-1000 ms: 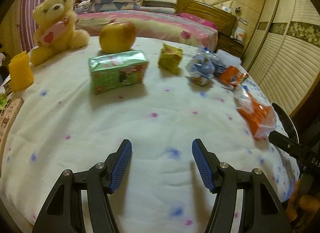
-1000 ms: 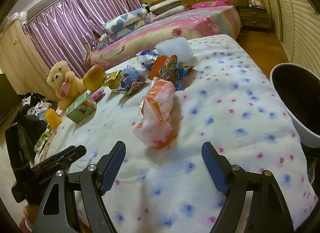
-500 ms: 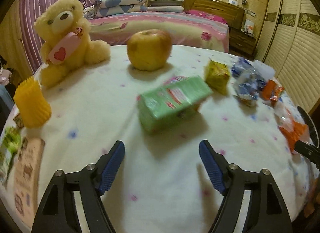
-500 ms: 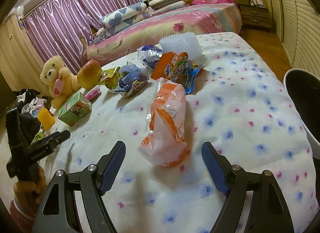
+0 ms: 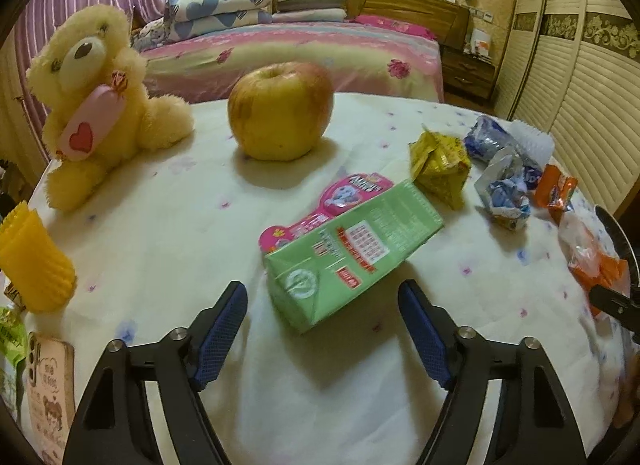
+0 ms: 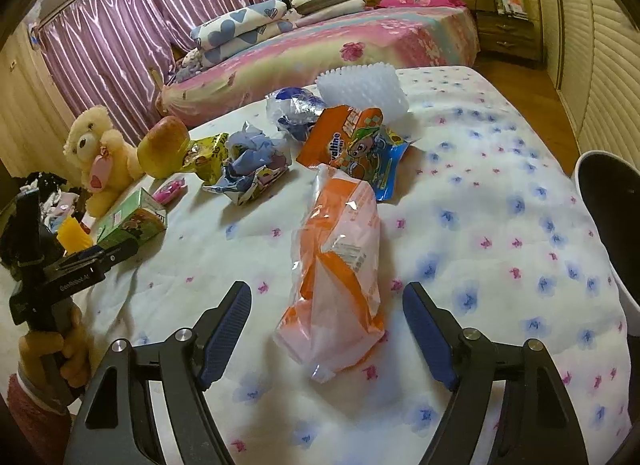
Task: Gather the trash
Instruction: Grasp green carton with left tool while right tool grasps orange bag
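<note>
A green drink carton (image 5: 352,249) lies on the flowered white cloth (image 5: 160,225), its near end reaching between the fingers of my left gripper (image 5: 322,293). That gripper's jaws are closing, and the pads stand clear of the carton on both sides. In the right wrist view an orange and clear plastic bag (image 6: 340,265) lies lengthwise, its near end between the fingers of my right gripper (image 6: 326,293). Those jaws are closing a little and do not touch the bag. More wrappers lie beyond: a yellow one (image 5: 440,161), a crumpled blue one (image 5: 506,189) and an orange snack packet (image 6: 352,145).
An apple (image 5: 280,113), a teddy bear (image 5: 92,113), a yellow ribbed cup (image 5: 32,261) and a pink packet (image 5: 340,201) share the cloth. A white bin with a black inside (image 6: 580,169) stands at the right edge. A phone (image 5: 48,385) lies at the near left. A bed stands behind.
My left gripper has swung left and closed in on the green carton, which now reaches between its fingers. My right gripper has come nearer the orange bag, its end now between the fingers.
</note>
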Demonstrator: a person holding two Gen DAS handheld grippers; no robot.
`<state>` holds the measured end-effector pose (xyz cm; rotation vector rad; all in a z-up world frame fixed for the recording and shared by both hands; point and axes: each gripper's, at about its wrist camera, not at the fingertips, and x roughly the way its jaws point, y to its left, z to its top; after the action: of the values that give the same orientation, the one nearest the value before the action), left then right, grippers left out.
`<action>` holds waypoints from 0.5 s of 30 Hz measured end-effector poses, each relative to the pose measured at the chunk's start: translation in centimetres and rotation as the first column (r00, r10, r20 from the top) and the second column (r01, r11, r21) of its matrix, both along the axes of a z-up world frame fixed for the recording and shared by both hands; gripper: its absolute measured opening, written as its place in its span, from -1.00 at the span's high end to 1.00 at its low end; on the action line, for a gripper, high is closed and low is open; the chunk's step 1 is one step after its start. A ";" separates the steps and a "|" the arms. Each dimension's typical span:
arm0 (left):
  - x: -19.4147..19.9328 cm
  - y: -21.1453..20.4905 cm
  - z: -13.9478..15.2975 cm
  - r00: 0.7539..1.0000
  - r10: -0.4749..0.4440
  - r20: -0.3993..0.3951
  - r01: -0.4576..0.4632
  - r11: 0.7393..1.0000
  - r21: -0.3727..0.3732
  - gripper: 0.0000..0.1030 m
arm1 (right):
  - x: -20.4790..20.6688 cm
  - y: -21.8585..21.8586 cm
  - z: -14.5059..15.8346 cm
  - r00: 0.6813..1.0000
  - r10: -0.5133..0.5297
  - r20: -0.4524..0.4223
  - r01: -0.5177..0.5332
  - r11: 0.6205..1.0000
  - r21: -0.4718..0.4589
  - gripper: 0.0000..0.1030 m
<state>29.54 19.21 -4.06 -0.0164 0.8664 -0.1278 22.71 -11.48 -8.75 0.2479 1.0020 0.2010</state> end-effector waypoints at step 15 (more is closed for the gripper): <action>-4.0 -5.7 0.1 0.998 -0.062 -0.004 0.062 0.995 -0.082 0.51 | -1.2 -1.6 0.1 1.000 0.021 0.016 -0.021 0.999 0.044 0.28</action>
<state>25.50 13.52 -4.01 -0.0662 0.8682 -0.2213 21.52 -13.04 -8.63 0.2754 0.9859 0.2439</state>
